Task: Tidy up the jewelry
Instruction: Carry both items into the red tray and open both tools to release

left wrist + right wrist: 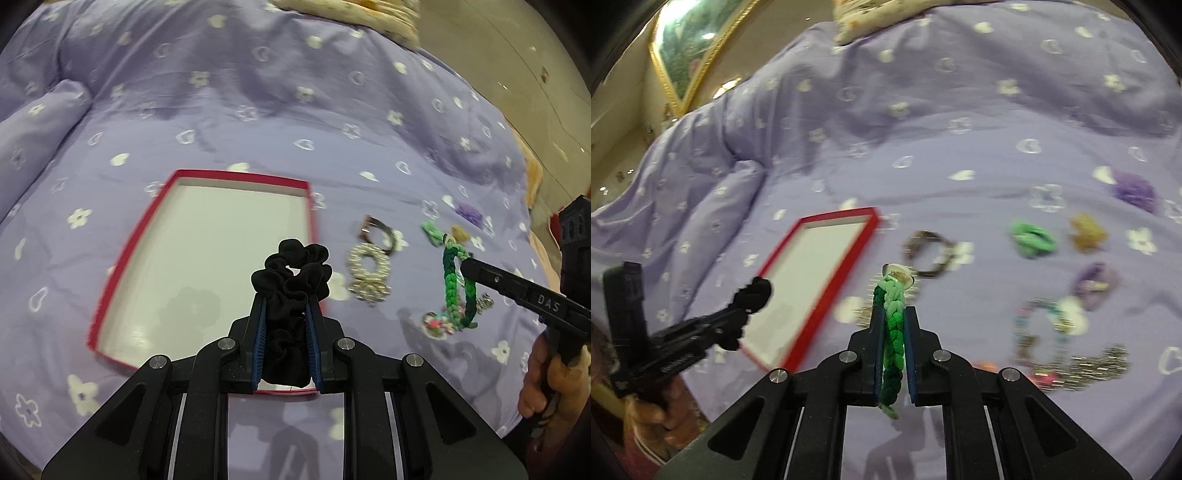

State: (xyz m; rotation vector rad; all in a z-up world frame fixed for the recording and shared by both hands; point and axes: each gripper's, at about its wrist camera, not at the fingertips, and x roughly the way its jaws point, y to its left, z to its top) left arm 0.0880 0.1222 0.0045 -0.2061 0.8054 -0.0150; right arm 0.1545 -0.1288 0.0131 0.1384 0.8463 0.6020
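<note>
My left gripper (284,301) is shut on a black scrunchie (291,275) and holds it above the near right corner of a red box (122,254) with a white inside, which lies on the purple bedspread. My right gripper (893,310) is shut on a green braided bracelet (892,325) and holds it off the bed, to the right of the red box (846,273). In the left wrist view the right gripper (465,264) shows with the green bracelet (456,288). In the right wrist view the left gripper (748,304) shows with the scrunchie (755,293).
Loose pieces lie on the bedspread right of the box: a pearl ring (367,264), a dark bracelet (929,254), a green scrunchie (1032,238), a purple scrunchie (1136,192), an amber clip (1086,230), a beaded bracelet (1039,332). A framed picture (690,48) stands at the far left.
</note>
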